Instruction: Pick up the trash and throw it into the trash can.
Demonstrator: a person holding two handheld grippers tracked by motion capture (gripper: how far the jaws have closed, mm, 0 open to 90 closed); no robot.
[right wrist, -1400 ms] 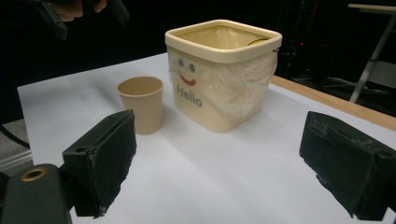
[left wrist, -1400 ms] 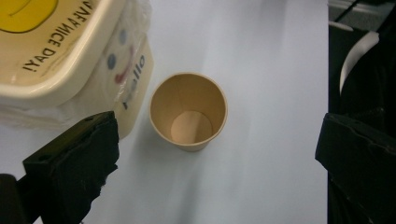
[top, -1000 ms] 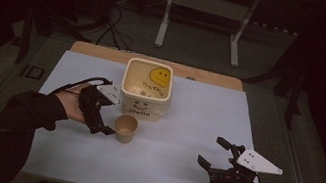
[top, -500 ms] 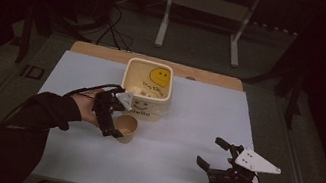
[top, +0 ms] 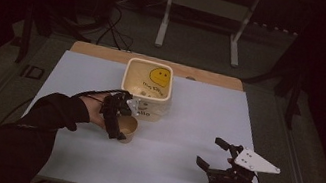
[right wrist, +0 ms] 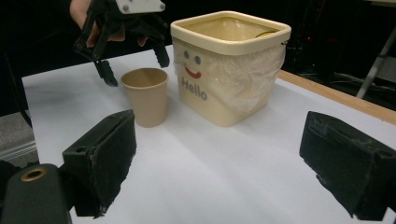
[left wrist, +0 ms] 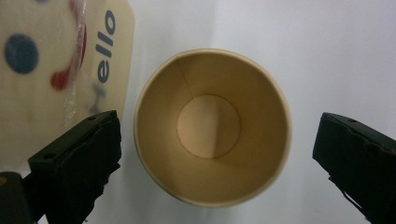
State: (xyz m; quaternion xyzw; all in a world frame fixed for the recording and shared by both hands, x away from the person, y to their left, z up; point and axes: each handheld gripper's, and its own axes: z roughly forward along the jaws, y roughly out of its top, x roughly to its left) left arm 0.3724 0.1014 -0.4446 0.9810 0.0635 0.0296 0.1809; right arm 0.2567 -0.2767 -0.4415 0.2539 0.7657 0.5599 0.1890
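White paper covers the desk (top: 182, 140). Left gripper (top: 116, 116) hangs over the paper cup (top: 127, 129) beside the bin (top: 147, 89), fingers wide apart; right gripper (top: 219, 162) hovers apart, fingers wide.

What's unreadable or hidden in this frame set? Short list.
- Bin contents: in the high view dim and small; in the right gripper view the rim and plastic liner hide the inside.
- Bin lettering: cut off by the left gripper view's edge.
- Paper cup outer wall: hidden in the left gripper view, which looks straight down into it.
- Left gripper jaw tips: dark and overlapping the cup in the high view.
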